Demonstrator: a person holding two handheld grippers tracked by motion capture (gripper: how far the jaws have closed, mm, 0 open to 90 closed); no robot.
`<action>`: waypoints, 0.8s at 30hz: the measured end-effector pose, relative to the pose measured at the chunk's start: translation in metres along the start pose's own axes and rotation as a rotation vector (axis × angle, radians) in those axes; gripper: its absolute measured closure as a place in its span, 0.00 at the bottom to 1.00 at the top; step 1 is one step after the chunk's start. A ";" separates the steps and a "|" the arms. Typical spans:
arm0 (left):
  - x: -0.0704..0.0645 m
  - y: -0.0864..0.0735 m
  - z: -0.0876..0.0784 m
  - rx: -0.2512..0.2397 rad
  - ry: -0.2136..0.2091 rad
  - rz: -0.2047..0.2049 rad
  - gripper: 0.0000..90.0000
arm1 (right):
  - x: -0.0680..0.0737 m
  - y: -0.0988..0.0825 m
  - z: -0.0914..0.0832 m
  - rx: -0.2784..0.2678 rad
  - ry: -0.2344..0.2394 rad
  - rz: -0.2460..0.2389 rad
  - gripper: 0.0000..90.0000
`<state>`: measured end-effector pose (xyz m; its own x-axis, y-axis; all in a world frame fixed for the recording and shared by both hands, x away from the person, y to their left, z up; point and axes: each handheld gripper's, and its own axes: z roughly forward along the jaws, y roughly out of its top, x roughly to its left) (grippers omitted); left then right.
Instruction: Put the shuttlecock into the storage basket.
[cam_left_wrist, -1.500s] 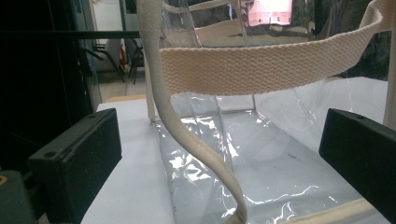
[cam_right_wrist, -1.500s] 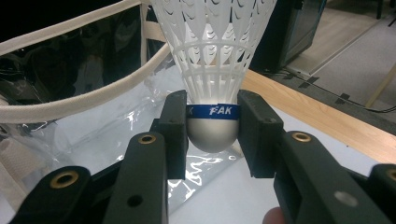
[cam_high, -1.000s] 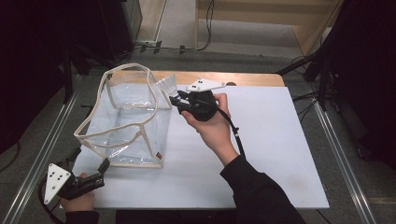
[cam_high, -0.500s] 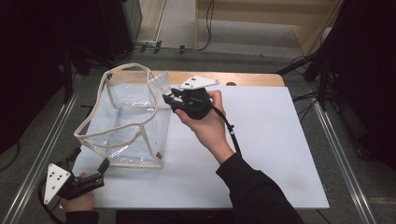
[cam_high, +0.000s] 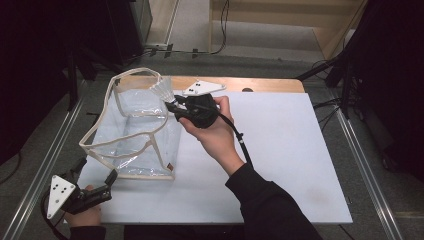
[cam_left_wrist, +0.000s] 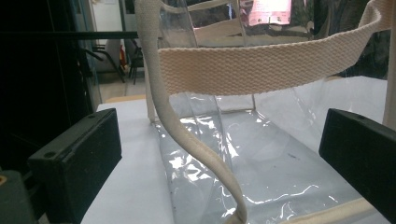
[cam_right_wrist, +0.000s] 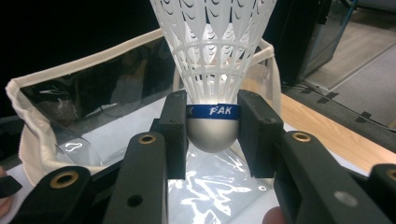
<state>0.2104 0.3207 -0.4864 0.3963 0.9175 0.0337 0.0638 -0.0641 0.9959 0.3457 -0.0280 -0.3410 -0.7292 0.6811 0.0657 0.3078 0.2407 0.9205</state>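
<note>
At the desk's (cam_high: 280, 150) far-left corner, the right hand-held gripper (cam_high: 172, 106) is clamped on the shuttlecock (cam_right_wrist: 212, 70) by its cork base, poised at the far rim of the clear bag (cam_high: 135, 135). The left hand-held gripper (cam_high: 95, 185), jaws apart, waits near the bag's near-left corner. Step in hand: transport. Next: centre it over the opening, lower, release.

Dim room; grey floor (cam_high: 195, 30); wooden table (cam_high: 270, 85), white mat (cam_high: 290, 150).
</note>
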 end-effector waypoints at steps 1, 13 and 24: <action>0.000 0.000 0.000 0.000 -0.001 0.000 0.00 | 0.001 0.000 0.001 0.002 0.001 -0.001 0.70; 0.000 0.000 0.000 0.002 -0.001 0.002 0.00 | 0.010 0.003 0.007 0.002 0.023 -0.009 0.70; 0.000 0.000 0.000 0.001 -0.002 0.003 0.00 | 0.019 0.001 0.016 0.013 0.044 -0.008 0.70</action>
<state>0.2103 0.3209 -0.4863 0.3981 0.9166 0.0362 0.0636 -0.0670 0.9957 0.3423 -0.0034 -0.3451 -0.7580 0.6479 0.0753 0.3093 0.2554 0.9160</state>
